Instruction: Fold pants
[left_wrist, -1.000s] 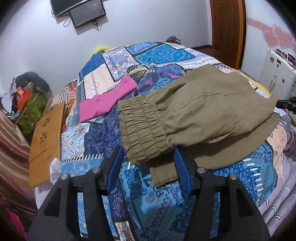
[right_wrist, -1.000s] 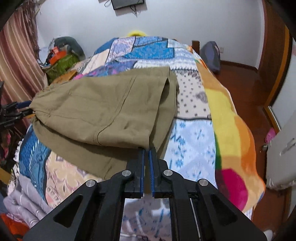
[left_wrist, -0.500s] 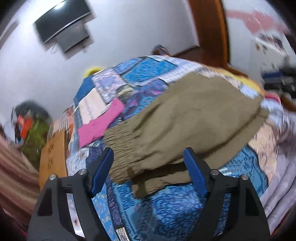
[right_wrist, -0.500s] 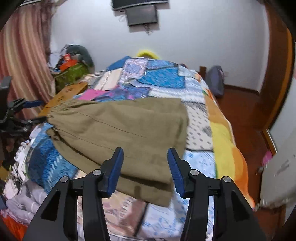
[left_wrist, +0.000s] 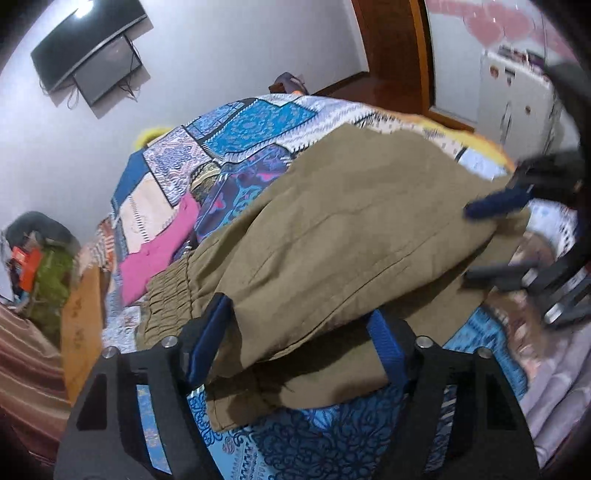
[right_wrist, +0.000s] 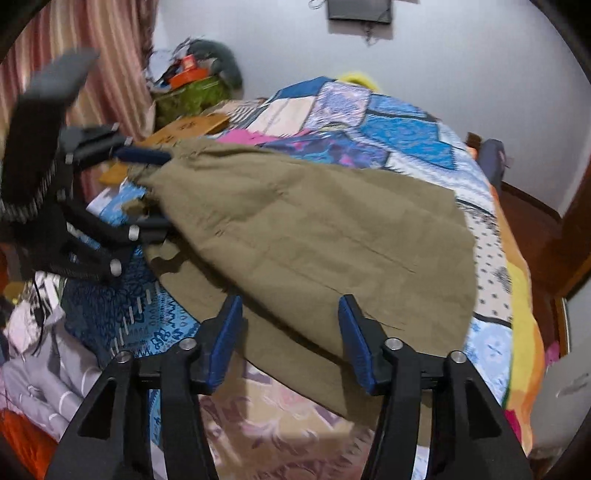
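Olive-green pants (left_wrist: 351, 229) lie folded over on a patchwork bedspread (left_wrist: 258, 122), elastic waistband (left_wrist: 166, 291) at the left. My left gripper (left_wrist: 299, 339) is open, its blue pads straddling the near edge of the folded pants by the waistband. My right gripper (right_wrist: 291, 339) is open, its pads on either side of the near edge at the leg end of the pants (right_wrist: 314, 229). The right gripper also shows in the left wrist view (left_wrist: 498, 236), open at the pants' far end. The left gripper shows in the right wrist view (right_wrist: 147, 192), open at the waistband.
A pink garment (left_wrist: 159, 254) lies on the bed beyond the waistband. A wooden board (left_wrist: 81, 325) leans at the bed's left side beside clutter and a striped curtain (right_wrist: 92, 74). A white cabinet (left_wrist: 517, 99) and wooden door (left_wrist: 391, 44) stand to the right.
The right gripper opened and let go of the pants' edge. Both grippers moved in over the folded pants' near edge, open, at opposite ends.
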